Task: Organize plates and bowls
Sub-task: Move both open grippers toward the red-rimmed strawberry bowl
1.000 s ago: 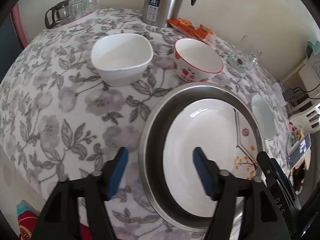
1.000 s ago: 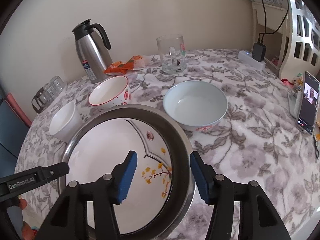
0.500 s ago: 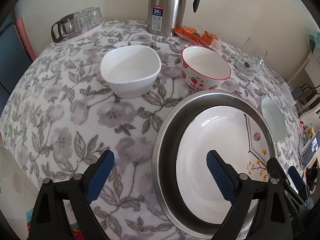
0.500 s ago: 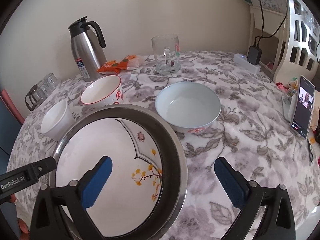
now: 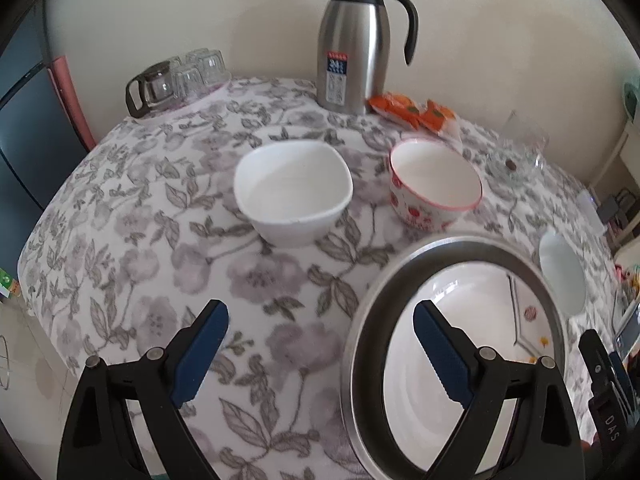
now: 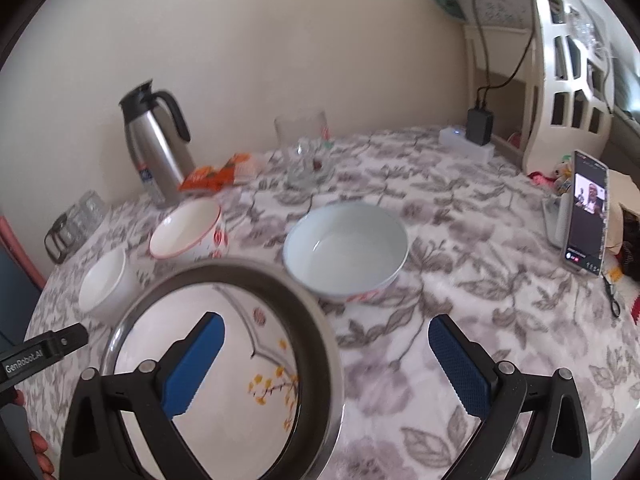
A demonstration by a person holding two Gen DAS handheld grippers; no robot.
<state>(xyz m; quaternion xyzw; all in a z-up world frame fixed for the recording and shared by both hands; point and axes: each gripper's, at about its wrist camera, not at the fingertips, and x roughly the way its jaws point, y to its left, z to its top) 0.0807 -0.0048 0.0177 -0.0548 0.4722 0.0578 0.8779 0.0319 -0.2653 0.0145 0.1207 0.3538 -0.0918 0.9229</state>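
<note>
On the floral tablecloth (image 5: pixel 260 280), nearest me, a white plate (image 6: pixel 224 360) (yellow blossom print) lies inside a steel pan (image 5: pixel 360 340). Both tools hang spread wide and empty: left gripper (image 5: pixel 320 356) straddling the pan's left rim, right gripper (image 6: pixel 326 364) its right rim. Beyond stand 3 bowls: white bowl (image 5: pixel 292 200), strawberry bowl (image 5: pixel 434 184), pale blue bowl (image 6: pixel 346 252).

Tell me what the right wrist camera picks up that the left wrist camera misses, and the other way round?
Only the right wrist view clearly shows the lit phone, the charger and white shelf. Only the left wrist view shows the glass teapot sharply. Both share the steel tray holding the flowered plate, three bowls, the thermos, and one open tool each: right tool, left tool.
</note>
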